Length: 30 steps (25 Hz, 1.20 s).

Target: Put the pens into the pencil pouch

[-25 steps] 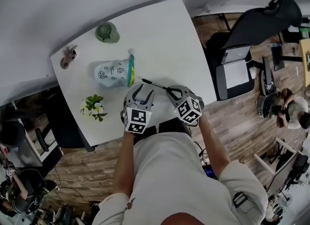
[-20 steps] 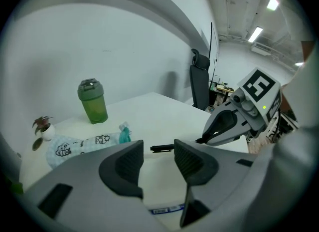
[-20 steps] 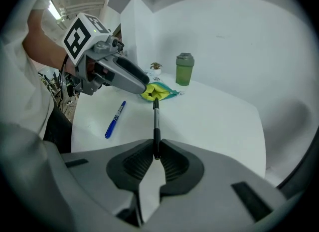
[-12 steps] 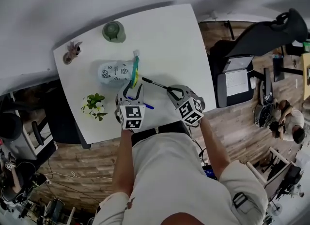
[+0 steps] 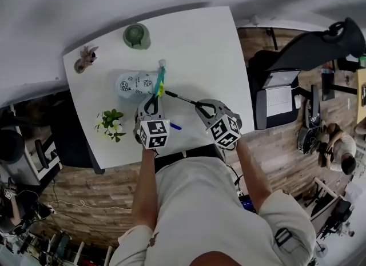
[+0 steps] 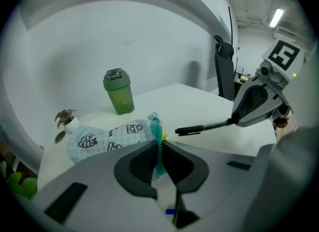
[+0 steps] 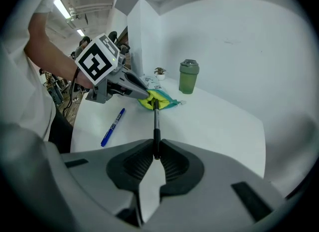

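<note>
Two pens: I am counting one black pen (image 5: 182, 99) and one blue pen (image 5: 175, 126).
One pouch (image 5: 134, 83): it is lying on the white table (image 5: 200, 47), pale blue with cartoon prints. Its teal zip edge and yellow lining are facing me.
Left gripper (image 6: 160, 151): its jaws have just been closing and are pinching the pouch's zip edge between them.
Right gripper (image 7: 155, 153): I am seeing its jaws clamping the black pen by one end. The pen's far tip is reaching the pouch's yellow mouth, just beside the left gripper's tips.
Blue pen: it is lying flat on the table near my edge, between the two grippers and touching neither.
One bottle (image 5: 136, 36): green, it is standing upright beyond the pouch, apart from it.
Two plants: one small potted sprig (image 5: 86, 58) is standing near the far left corner. One leafy plant (image 5: 110, 125) is sitting at the left edge, near the left gripper.
</note>
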### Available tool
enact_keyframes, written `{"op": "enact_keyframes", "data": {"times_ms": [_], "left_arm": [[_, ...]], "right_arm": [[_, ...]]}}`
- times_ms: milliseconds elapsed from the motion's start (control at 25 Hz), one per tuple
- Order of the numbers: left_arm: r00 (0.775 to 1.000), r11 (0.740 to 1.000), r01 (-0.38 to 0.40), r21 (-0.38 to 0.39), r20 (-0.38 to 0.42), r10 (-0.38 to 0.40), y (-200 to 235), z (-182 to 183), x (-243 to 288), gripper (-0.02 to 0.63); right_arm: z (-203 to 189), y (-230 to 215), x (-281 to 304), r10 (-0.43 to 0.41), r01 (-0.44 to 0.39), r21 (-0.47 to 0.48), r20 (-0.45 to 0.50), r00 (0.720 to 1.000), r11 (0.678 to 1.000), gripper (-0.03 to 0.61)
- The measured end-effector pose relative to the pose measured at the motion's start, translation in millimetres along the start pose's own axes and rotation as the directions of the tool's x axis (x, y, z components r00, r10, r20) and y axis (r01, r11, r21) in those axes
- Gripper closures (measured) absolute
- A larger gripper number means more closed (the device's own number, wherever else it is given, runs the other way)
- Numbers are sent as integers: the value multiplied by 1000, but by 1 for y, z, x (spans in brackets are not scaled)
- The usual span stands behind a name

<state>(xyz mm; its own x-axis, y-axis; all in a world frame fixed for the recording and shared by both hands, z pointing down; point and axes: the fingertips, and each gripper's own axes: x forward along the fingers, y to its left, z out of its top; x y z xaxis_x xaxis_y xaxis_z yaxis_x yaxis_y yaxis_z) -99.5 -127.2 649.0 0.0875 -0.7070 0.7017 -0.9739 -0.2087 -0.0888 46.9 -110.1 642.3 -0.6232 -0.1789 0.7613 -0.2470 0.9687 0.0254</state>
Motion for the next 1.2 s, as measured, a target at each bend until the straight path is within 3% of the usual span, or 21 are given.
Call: {"op": "enact_keyframes", "data": {"times_ms": [640,1200], "left_arm": [[990,993,87,-86,119,-76,11,24,-36,597],[979,982,148,-120,157,-129,12,22,-48,598]], "right_arm": [[46,16,33,68,-69,-98,-17,998,993,534],[95,28,75,111,-108,-63,52,992,992,532]]}}
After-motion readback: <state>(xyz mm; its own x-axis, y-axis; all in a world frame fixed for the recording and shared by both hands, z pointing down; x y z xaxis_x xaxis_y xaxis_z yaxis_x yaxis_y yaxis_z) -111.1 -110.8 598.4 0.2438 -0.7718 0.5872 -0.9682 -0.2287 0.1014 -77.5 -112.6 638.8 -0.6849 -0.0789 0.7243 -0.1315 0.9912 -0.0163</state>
